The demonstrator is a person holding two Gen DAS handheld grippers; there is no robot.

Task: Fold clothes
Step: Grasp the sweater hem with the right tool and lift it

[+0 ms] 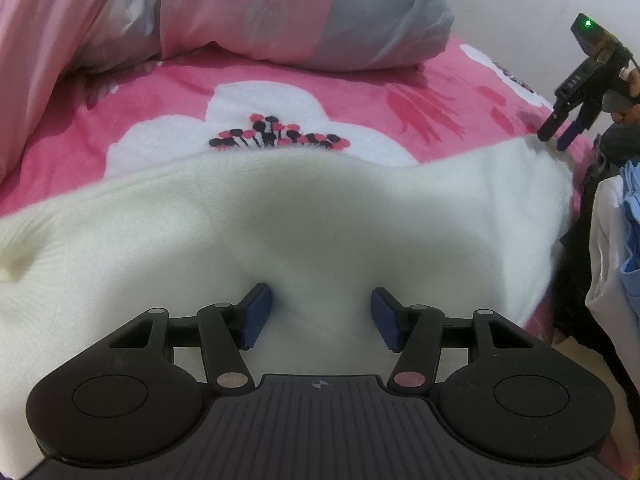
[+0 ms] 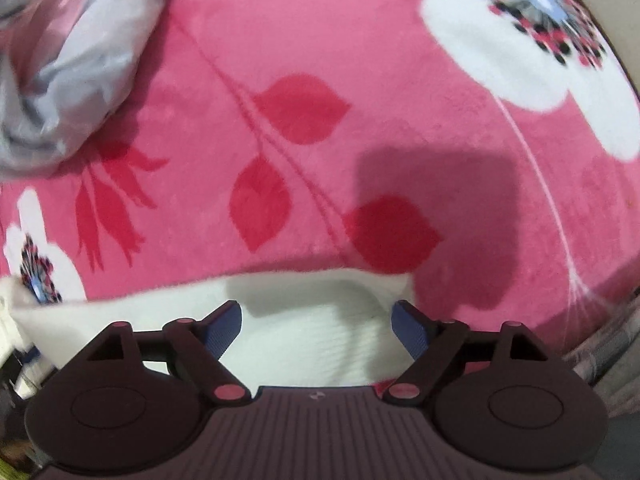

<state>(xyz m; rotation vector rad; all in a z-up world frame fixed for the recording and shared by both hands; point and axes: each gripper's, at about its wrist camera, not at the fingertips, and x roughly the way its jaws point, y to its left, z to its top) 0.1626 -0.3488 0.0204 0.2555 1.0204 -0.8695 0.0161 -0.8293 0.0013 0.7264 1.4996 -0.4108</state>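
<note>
A cream-white knit sweater lies spread across the pink floral blanket. My left gripper is sunk into its near part. Its blue pads hold a thick bunch of the knit between them, and creases run outward from the pads. My right gripper hangs at the sweater's far right corner with its fingers apart, held by a hand. In the right wrist view the right gripper stands wide open above the white sweater's edge. The knit shows below the gap and the pads do not press on it.
The pink blanket with white flowers covers the bed. A rolled pink and grey duvet lies at the back, also seen as the duvet at the upper left. A pile of blue, white and black clothes sits at the right edge.
</note>
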